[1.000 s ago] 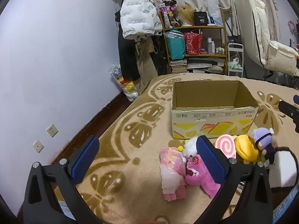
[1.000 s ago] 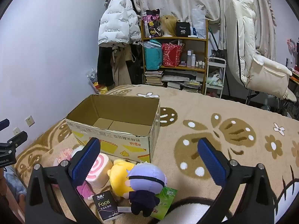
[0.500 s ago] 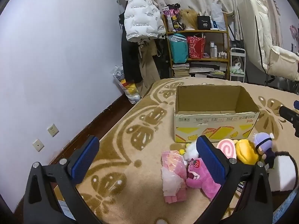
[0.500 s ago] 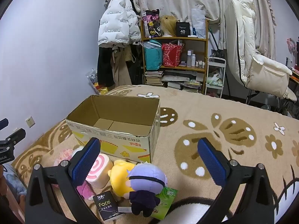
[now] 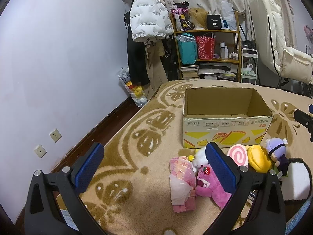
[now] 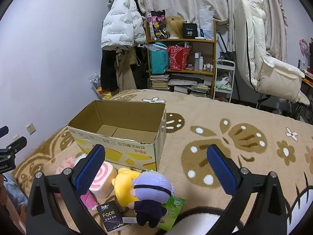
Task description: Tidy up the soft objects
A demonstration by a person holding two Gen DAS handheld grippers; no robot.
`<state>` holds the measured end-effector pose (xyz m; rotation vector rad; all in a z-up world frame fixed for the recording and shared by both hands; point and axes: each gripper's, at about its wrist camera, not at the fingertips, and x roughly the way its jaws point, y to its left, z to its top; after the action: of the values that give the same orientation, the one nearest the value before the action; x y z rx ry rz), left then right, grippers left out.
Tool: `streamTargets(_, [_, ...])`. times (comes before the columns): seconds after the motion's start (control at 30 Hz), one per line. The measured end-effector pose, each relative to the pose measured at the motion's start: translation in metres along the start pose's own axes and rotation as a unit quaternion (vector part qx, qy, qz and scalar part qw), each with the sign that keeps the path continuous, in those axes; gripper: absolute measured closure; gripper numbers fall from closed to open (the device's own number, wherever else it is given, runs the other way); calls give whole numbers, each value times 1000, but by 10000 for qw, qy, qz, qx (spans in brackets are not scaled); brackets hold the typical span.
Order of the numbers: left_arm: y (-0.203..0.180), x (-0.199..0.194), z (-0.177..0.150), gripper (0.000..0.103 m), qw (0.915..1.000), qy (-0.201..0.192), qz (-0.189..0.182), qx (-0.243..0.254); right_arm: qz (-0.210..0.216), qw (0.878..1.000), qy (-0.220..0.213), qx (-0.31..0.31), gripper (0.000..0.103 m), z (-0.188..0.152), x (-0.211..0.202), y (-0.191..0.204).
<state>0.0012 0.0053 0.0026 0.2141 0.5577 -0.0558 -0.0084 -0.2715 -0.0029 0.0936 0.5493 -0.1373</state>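
Note:
An open cardboard box (image 5: 227,131) (image 6: 125,148) stands empty on the patterned bed cover. In front of it lie soft toys: a pink bear (image 5: 207,184), a pink wrapped pack (image 5: 181,180), a swirl-roll cushion (image 5: 237,155) (image 6: 102,178), a yellow plush (image 5: 258,158) (image 6: 125,184) and a purple-haired doll (image 5: 276,152) (image 6: 152,193). My left gripper (image 5: 154,168) is open and empty, above the cover left of the toys. My right gripper (image 6: 156,170) is open and empty, hovering above the doll.
Tissue packs, one black (image 6: 112,215) and one green (image 6: 172,211), lie by the doll. A black-and-white cushion (image 5: 299,178) sits at the right. A shelf (image 6: 182,62), hanging coats (image 5: 148,25) and a padded chair (image 6: 270,64) stand beyond the bed. A wall (image 5: 49,68) runs along the left.
The left gripper has pulled back and lifted a little, so the box and toys sit lower and farther in its view. The right gripper has barely moved. Both stay open.

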Motion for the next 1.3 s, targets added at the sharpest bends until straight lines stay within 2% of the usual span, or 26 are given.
streamTargets(1.3, [-2, 2, -2, 0, 10000, 59, 41, 1, 16, 10000, 11, -14, 0, -1, 1, 4])
